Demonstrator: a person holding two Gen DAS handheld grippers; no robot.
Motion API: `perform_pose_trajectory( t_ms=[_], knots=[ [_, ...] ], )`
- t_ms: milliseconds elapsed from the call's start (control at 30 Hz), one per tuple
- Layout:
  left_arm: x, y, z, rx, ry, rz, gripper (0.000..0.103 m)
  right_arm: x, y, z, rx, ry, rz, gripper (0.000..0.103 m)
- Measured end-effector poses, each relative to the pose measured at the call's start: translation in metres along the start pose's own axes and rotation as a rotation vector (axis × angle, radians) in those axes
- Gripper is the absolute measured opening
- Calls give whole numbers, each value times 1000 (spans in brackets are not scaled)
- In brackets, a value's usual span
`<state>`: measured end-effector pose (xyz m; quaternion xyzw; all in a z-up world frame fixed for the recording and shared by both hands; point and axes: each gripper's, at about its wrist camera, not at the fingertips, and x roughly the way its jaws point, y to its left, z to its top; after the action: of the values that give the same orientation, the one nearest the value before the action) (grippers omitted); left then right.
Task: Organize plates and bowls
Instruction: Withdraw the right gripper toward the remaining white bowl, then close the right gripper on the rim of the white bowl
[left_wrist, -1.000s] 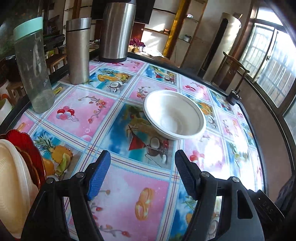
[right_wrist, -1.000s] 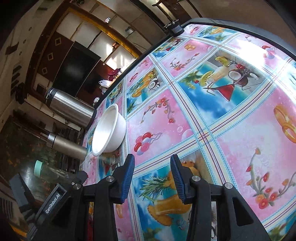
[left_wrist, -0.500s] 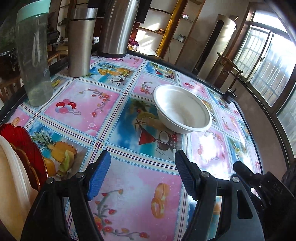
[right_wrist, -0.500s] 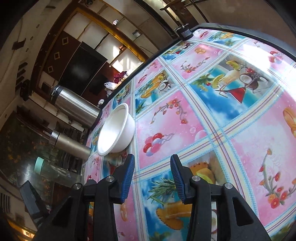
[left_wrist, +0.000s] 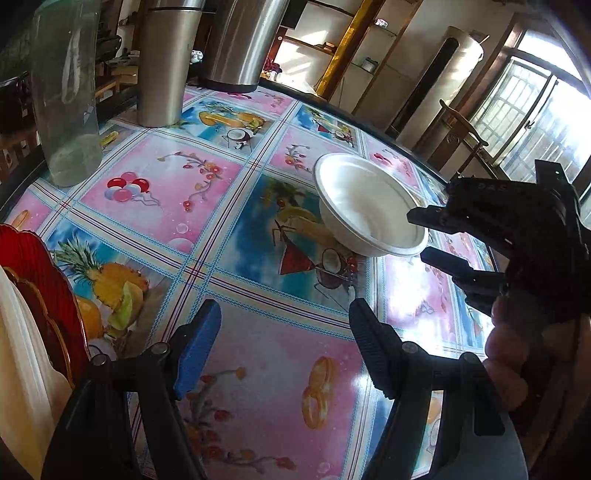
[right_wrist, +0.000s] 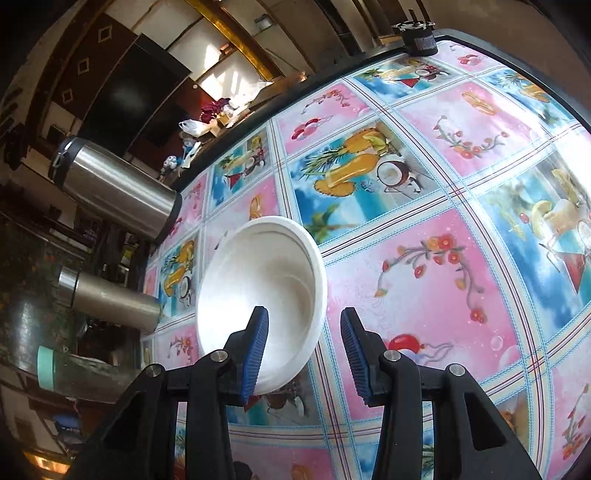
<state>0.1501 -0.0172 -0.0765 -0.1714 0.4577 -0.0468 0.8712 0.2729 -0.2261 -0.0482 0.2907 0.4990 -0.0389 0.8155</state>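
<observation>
A white bowl (left_wrist: 369, 206) (right_wrist: 266, 280) stands upright on the fruit-print tablecloth (left_wrist: 258, 387). My right gripper (right_wrist: 301, 332) (left_wrist: 424, 236) is open and straddles the bowl's near rim, one finger over the inside and the other outside. My left gripper (left_wrist: 284, 332) is open and holds nothing, hovering over the cloth short of the bowl. At the left edge of the left wrist view, a red plate (left_wrist: 40, 280) with a gold rim and a cream plate (left_wrist: 18, 369) stand on edge.
A large steel thermos (left_wrist: 240, 40) (right_wrist: 114, 188), a steel tumbler (left_wrist: 166, 62) (right_wrist: 107, 299) and a clear bottle (left_wrist: 70, 92) (right_wrist: 85, 373) stand along the table's left side. A person's hand (left_wrist: 506, 350) holds the right gripper. A small black object (right_wrist: 417, 37) sits at the far edge.
My right gripper has moved in to the bowl and now has its rim between the open fingers. The left gripper has drifted forward and lower; the right gripper entered its view.
</observation>
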Motion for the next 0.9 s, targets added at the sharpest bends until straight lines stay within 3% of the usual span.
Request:
perform_pose_trajectory(
  t_ms=[300, 367, 433, 533, 900],
  knots=[
    [-6, 1, 1, -4, -17, 5, 72, 23, 6, 7, 18, 38, -35, 43],
    [-7, 2, 2, -8, -18, 1, 72, 25, 3, 7, 31, 40, -55, 39],
    [-7, 1, 2, -9, -20, 1, 72, 25, 1, 6, 33, 34, -80, 21],
    [-6, 0, 2, -2, -21, 3, 72, 25, -2, 4, 33, 25, -106, 10],
    [-3, -3, 1, 18, -20, 12, 72, -1, -16, -9, -5, 15, -111, 8]
  ],
)
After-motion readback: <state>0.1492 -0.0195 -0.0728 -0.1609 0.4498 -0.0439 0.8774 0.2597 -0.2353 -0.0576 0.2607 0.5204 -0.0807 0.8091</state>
